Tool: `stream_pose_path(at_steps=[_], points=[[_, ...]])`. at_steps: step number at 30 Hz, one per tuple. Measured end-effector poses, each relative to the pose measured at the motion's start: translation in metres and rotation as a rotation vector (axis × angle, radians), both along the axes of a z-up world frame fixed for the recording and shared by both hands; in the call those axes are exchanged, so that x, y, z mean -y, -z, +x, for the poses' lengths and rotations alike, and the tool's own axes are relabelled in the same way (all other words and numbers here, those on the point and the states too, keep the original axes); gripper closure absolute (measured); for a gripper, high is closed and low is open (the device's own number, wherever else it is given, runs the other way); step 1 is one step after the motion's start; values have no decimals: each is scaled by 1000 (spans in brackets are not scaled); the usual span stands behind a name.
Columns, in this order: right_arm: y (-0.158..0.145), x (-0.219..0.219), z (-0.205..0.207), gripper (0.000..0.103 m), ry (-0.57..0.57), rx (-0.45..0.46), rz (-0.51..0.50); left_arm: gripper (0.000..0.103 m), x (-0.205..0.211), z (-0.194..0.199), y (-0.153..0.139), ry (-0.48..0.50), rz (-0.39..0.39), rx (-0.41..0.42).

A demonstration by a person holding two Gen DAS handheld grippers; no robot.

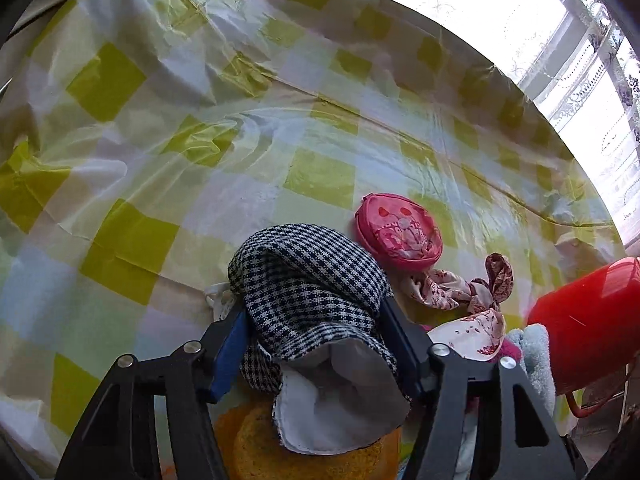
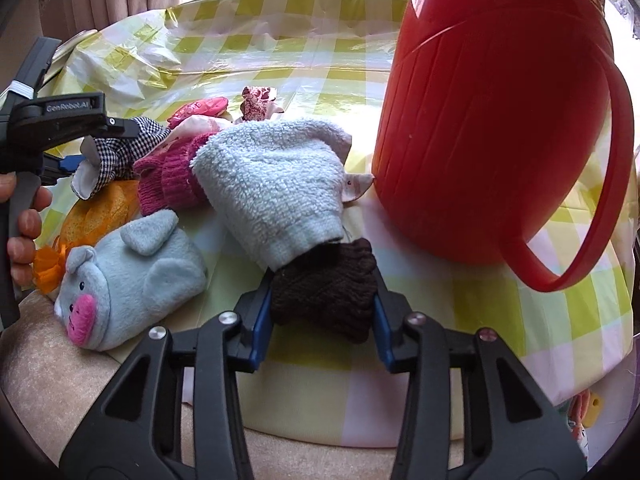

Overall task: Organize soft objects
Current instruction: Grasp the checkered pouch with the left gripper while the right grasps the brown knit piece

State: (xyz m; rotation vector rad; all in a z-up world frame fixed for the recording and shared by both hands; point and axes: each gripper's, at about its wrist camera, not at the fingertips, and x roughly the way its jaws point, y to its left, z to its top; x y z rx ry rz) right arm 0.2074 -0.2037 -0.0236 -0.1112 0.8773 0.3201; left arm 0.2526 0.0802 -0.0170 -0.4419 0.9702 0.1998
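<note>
My left gripper (image 1: 312, 320) is shut on a black-and-white houndstooth cloth (image 1: 308, 284) with a white lining, held above an orange soft item (image 1: 312, 452). That cloth also shows in the right wrist view (image 2: 120, 152) at the left gripper's tip. My right gripper (image 2: 322, 300) is shut on a dark brown knitted item (image 2: 324, 284). A pale blue terry mitt (image 2: 272, 188) lies partly over the brown item. A magenta knit piece (image 2: 168, 180), a grey plush pig (image 2: 128, 272) and a pink round pouch (image 1: 396, 236) lie on the table.
A big red plastic jug (image 2: 492, 108) with a handle stands at the right, close to the pile. A floral fabric bow (image 1: 460, 288) lies by the pouch. The table has a yellow checked plastic cover (image 1: 160, 160). A beige seat edge (image 2: 40, 360) is in front.
</note>
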Motion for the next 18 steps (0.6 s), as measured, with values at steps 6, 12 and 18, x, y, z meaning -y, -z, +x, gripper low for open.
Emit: stream_pose_path(at_steps=[6,12,18], points=[[-9,3,-10,61,-7,31,13,77,-3,-12,-13,-13,42,76],[-20,6,-22,61,-5,76,20,78,4,-44,-45,-62,140,221],[-32,18,-39,61,17,109,50,78,14,-83,-70,-104,202,330]])
